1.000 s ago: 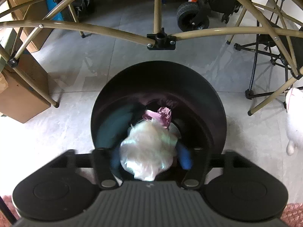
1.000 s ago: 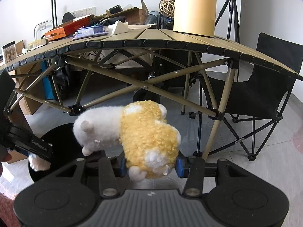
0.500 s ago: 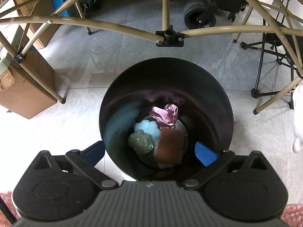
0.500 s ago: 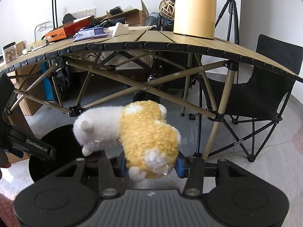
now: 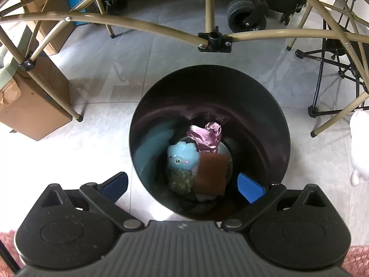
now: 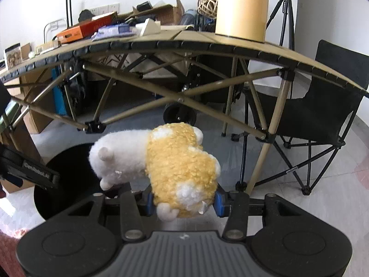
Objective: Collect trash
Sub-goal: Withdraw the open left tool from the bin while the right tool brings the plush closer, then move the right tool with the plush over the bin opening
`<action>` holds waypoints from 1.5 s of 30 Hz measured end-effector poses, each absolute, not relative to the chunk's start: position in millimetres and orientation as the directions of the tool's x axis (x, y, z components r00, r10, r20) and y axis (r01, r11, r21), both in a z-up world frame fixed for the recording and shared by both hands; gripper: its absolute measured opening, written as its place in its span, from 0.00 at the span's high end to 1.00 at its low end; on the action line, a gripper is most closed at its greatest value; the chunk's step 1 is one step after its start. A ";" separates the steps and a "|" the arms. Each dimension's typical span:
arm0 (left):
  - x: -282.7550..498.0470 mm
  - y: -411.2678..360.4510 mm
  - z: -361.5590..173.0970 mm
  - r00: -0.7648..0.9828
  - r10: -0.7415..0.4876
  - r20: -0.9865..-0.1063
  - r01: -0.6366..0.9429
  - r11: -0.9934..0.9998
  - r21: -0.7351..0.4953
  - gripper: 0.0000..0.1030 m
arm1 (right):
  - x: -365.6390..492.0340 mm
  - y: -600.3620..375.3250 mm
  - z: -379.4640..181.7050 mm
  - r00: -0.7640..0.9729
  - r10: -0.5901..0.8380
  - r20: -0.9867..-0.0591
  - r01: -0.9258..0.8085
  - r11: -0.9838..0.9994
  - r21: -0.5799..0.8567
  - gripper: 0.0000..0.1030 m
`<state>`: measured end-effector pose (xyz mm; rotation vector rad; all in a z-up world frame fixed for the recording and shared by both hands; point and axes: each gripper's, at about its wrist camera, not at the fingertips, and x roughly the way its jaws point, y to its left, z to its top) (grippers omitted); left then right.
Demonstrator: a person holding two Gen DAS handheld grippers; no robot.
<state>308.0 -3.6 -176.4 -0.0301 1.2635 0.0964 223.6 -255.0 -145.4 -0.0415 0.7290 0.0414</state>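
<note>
A black round bin [image 5: 272, 124] stands on the floor below my left gripper [image 5: 183, 184], which hangs over its near rim, open wide and empty. At the bin's bottom lie a blue plush toy [image 5: 182, 154], a crumpled pink wrapper [image 5: 206, 133], a brown sponge [image 5: 212, 173] and a greenish iridescent bag [image 5: 181, 180]. My right gripper [image 6: 183, 202] is shut on a yellow and white plush toy [image 6: 175, 164], held in the air to the right of the bin [image 6: 69, 173]. The left gripper's body [image 6: 30, 170] shows at the left edge of the right wrist view.
A folding table with tan metal legs [image 5: 214, 39] spans behind the bin; its top [image 6: 184, 41] carries boxes and a tall beige container [image 6: 242, 7]. Cardboard boxes [image 5: 30, 110] sit left. A black camp chair [image 6: 322, 106] stands right. A pink rug [image 5: 355, 258] lies at the near edge.
My left gripper opened and the iridescent bag it held dropped into the bin, onto the other trash. The right gripper stayed still with the plush toy.
</note>
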 end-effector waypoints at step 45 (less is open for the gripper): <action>275.7 100.1 -174.7 0.295 0.081 -0.952 -0.238 0.971 0.009 0.00 | 246.0 -149.5 -159.4 0.613 0.171 -0.771 -0.276 0.961 -0.007 0.56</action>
